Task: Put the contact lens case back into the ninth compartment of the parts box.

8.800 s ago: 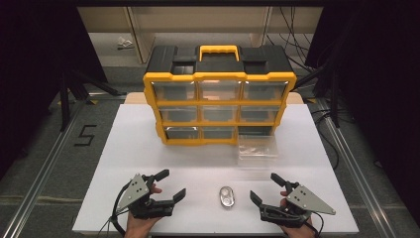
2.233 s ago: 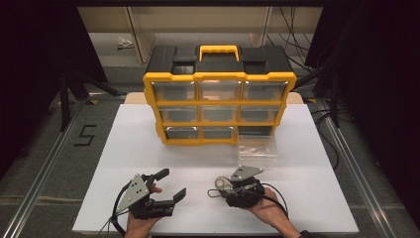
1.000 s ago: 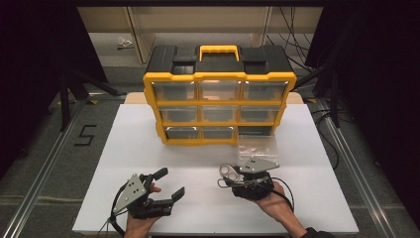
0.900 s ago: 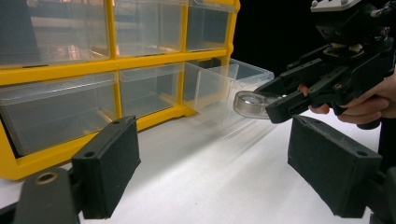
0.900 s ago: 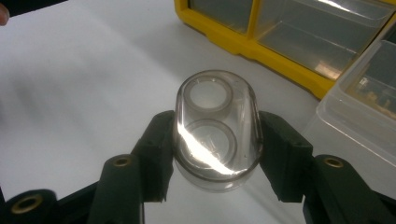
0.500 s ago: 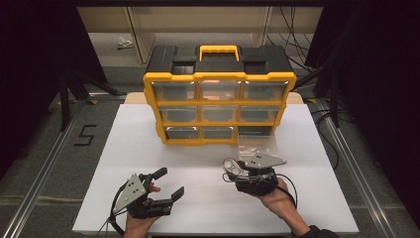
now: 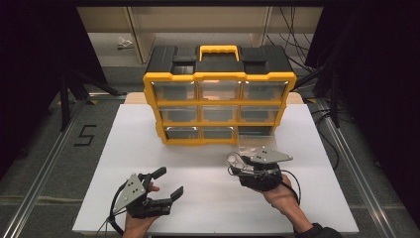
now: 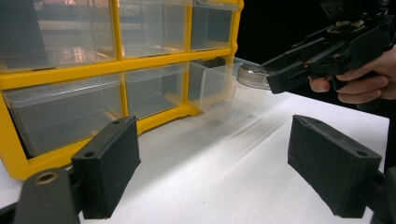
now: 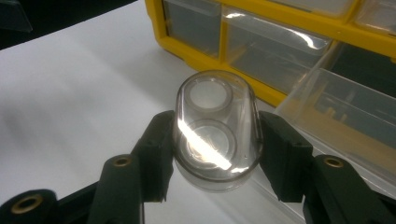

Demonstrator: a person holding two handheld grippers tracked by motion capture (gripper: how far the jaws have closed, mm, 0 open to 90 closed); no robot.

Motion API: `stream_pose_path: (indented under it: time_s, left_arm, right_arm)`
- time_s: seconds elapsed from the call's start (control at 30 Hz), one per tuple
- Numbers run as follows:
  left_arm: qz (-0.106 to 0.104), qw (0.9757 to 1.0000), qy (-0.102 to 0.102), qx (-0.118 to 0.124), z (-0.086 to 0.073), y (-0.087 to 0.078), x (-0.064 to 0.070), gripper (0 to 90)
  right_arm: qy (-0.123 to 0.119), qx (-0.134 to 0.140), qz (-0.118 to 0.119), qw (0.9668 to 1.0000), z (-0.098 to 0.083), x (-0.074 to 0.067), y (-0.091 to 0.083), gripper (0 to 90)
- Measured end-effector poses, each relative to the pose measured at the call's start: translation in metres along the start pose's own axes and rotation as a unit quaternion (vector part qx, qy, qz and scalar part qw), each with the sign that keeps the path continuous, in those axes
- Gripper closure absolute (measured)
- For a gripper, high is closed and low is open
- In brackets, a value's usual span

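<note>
Left tongs: left tongs (image 7: 167, 186) rest low at the near edge of the white tabletop (image 7: 198, 163), jaws spread wide with nothing between them; in the left gripper view the two black pads (image 8: 108, 170) stand well apart over bare surface.
Left hand's part: judged idle, waiting clear of the work.
Right tongs: right tongs (image 7: 236, 162) sit farther in, right of centre, closed on a clear oval cap (image 9: 215, 128), one pad pressing each long side.
Clear oval cap: see-through plastic with two round recesses in its face; held off the tabletop, tipped toward the organiser, just beside the pulled-out drawer.
Pulled-out drawer: clear drawer (image 7: 255, 144) from the bottom right slot of the organiser, standing out on the tabletop in front of its bay; it looks empty, though its clear walls make that hard to tell.
Organiser: yellow and black organiser (image 7: 218, 94) at the far middle of the tabletop, three rows of clear drawers, the others all pushed in.
Done: cap is picked up and carried near to the drawer; drawer is already open to take it.
Left: by my judgement, bring the cap over the drawer's mouth, release it inside, then push the drawer home.
Progress: roughly midway.
</note>
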State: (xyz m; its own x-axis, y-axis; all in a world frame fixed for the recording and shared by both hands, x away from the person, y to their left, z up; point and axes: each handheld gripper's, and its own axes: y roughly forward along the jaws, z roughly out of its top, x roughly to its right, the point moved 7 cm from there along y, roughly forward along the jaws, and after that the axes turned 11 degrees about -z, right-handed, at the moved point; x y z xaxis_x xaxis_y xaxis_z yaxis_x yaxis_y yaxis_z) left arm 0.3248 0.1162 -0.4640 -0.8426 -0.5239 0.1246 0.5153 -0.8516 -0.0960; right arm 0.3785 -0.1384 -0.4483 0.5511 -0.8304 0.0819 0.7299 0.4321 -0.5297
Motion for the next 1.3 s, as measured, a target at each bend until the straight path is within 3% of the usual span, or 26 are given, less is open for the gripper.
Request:
stream_pose_path:
  time_s: [1.3]
  left_arm:
    - [0.0, 1.0, -0.005, 0.004, 0.001, -0.001, 0.0, 16.5]
  right_arm:
    - [0.044, 0.021, -0.042, 0.9979, 0.013, 0.044, -0.001, 49.5]
